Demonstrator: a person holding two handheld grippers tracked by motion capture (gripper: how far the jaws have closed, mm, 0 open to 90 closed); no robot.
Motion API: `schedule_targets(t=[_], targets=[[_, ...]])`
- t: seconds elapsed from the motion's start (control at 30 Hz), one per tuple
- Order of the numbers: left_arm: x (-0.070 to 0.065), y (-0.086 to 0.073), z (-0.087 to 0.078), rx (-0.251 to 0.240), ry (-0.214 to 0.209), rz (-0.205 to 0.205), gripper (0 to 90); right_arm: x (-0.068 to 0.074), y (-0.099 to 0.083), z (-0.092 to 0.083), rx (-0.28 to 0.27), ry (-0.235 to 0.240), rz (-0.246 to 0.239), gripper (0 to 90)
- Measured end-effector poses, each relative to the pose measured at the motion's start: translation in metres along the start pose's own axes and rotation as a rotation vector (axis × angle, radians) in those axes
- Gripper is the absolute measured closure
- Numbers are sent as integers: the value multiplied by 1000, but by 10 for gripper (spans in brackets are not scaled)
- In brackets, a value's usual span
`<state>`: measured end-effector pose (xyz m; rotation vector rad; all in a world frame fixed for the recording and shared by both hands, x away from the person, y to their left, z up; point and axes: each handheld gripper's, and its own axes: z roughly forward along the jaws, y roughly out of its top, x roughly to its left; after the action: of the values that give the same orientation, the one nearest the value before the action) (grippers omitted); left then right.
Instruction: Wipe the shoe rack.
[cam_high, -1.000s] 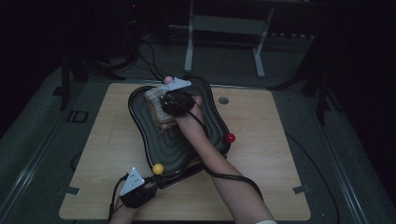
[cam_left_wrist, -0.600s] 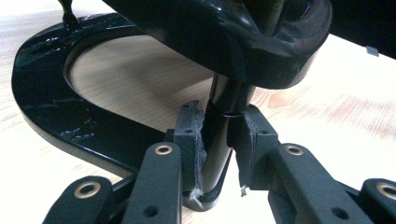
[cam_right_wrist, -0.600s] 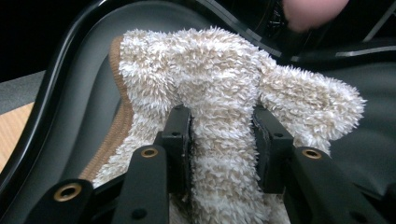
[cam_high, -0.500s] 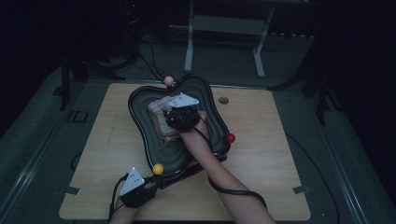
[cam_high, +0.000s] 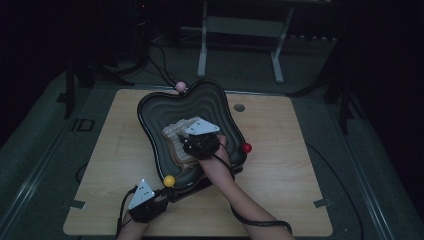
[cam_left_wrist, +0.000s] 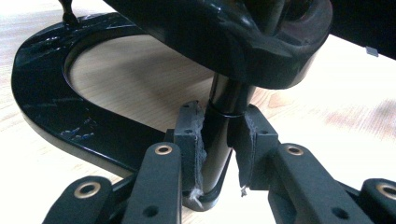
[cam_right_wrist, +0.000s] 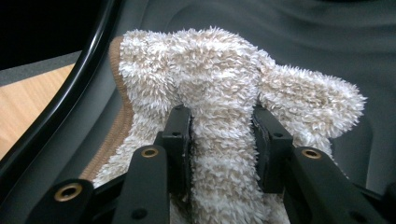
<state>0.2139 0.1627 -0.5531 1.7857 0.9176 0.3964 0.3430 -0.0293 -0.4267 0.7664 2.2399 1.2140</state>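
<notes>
The right tool (cam_right_wrist: 219, 135) is pinching a fold of a fluffy cream cloth (cam_right_wrist: 224, 79) between its narrowly parted jaws, inside the black wavy-rimmed tray (cam_high: 150, 112). In the high view this tool (cam_high: 192, 142) is covering much of the cloth (cam_high: 175, 134), which is lying in the tray's ribbed hollow, directly under and ahead of the jaws. The left tool (cam_left_wrist: 218, 144) is clamping the tray's black upright post (cam_left_wrist: 224, 105) just below the tray, jaws nearly together. Seen from above, the left tool (cam_high: 162, 195) is sitting at the counter's (cam_high: 290, 165) near edge, the hand behind it cut off. Dim light is blurring the tray's coloured knobs.
</notes>
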Motion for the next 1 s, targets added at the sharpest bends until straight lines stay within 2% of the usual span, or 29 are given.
schedule_targets(t=[0.3,0.57,0.9,1.0], targets=[[0,0,0,0,1,-2,721,6,-20,-13,3,12,-21,633],[0,0,0,1,-1,-1,720,8,-33,-22,-1,21,-21,635],[1,0,0,0,-4,-3,718,8,-48,-34,21,44,-50,635],[0,-1,0,-2,-3,-1,718,6,-56,-40,14,50,-45,636]])
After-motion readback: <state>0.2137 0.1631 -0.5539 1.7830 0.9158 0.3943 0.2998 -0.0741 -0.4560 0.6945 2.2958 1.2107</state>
